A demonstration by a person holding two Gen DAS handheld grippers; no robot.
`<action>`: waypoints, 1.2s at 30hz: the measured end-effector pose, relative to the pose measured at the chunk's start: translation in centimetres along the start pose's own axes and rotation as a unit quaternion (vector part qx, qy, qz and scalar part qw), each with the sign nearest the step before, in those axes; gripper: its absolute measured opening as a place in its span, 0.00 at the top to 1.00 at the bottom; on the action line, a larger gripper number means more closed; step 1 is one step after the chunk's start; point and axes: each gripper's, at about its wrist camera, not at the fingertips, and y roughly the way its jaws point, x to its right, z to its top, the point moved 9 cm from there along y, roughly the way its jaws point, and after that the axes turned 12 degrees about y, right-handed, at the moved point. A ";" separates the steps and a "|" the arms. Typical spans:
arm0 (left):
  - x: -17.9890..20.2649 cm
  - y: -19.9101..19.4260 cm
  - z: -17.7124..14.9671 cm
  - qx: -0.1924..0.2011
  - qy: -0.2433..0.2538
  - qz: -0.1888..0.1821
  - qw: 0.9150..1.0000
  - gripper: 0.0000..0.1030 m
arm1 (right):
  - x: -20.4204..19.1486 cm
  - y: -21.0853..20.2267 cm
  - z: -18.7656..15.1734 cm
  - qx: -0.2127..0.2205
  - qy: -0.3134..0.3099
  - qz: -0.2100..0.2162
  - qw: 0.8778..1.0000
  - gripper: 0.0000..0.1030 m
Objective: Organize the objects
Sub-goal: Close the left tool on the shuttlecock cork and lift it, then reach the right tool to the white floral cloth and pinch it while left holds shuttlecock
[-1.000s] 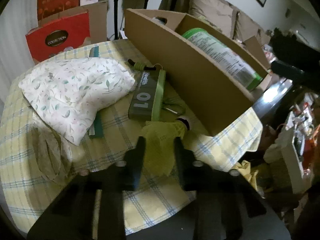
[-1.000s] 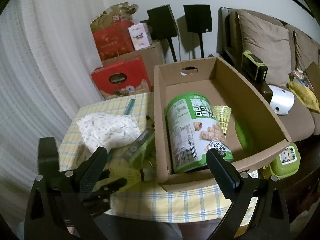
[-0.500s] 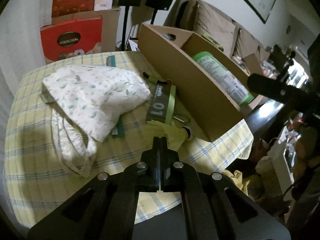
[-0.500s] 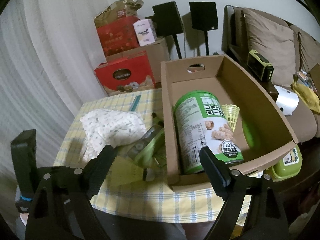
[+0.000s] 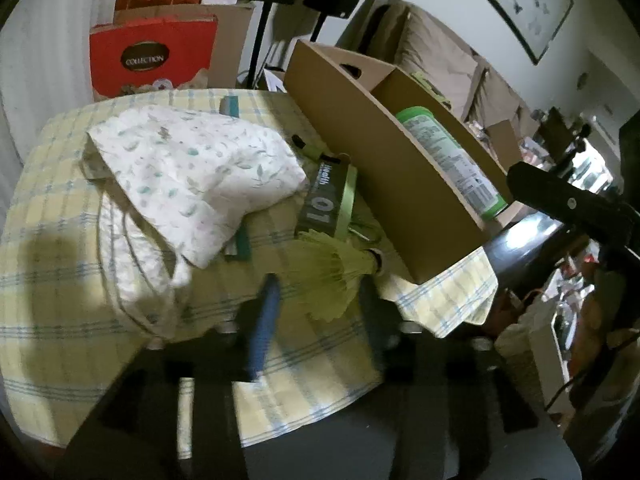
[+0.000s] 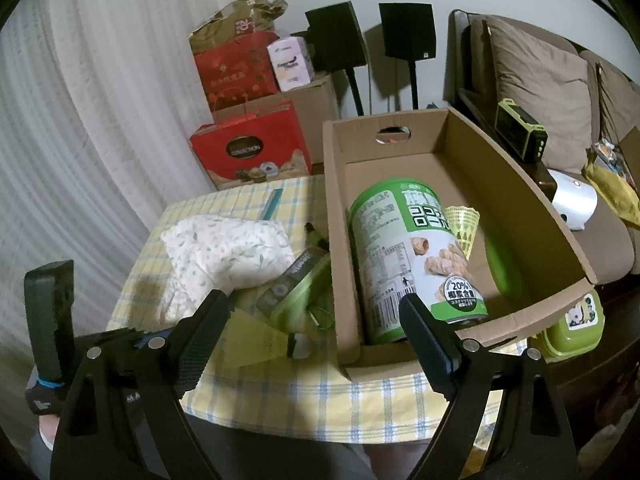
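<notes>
A yellow-green shuttlecock (image 5: 332, 276) lies on the checked tablecloth (image 5: 60, 320) beside the cardboard box (image 5: 384, 176); it also shows in the right wrist view (image 6: 256, 338). My left gripper (image 5: 320, 300) is open, its fingers on either side of the shuttlecock's skirt. My right gripper (image 6: 316, 332) is open and empty, hovering before the box (image 6: 532, 200), which holds a green snack can (image 6: 408, 256) and another shuttlecock (image 6: 462, 228).
A floral cloth pouch (image 5: 192, 176) and a grey-green strap marked 01 (image 5: 328, 204) lie on the table. A red gift box (image 6: 248, 156) and speakers (image 6: 404, 32) stand behind. A sofa (image 6: 540, 80) is at right. A green lunch box (image 6: 576, 324) sits by the box's corner.
My left gripper was shut half a second ago and has opened, moving forward so its fingers straddle the shuttlecock. The right gripper has shifted slightly closer.
</notes>
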 end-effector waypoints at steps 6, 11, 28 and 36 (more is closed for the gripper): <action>1.4 1.9 0.2 -0.014 0.016 0.007 1.000 0.57 | 0.4 0.1 -0.3 -0.003 0.002 -0.001 1.000 0.14; 2.3 3.6 0.1 -0.037 0.033 0.008 0.999 0.91 | 0.5 0.2 -0.4 -0.006 0.002 -0.001 1.000 0.14; 0.3 -3.0 0.6 0.026 0.007 -0.016 1.000 0.99 | -1.4 1.0 0.0 -0.009 -0.016 0.009 1.000 0.14; -4.1 -7.1 1.2 0.055 -0.039 0.021 0.997 0.99 | -4.5 3.1 0.2 -0.025 -0.036 0.025 0.999 0.14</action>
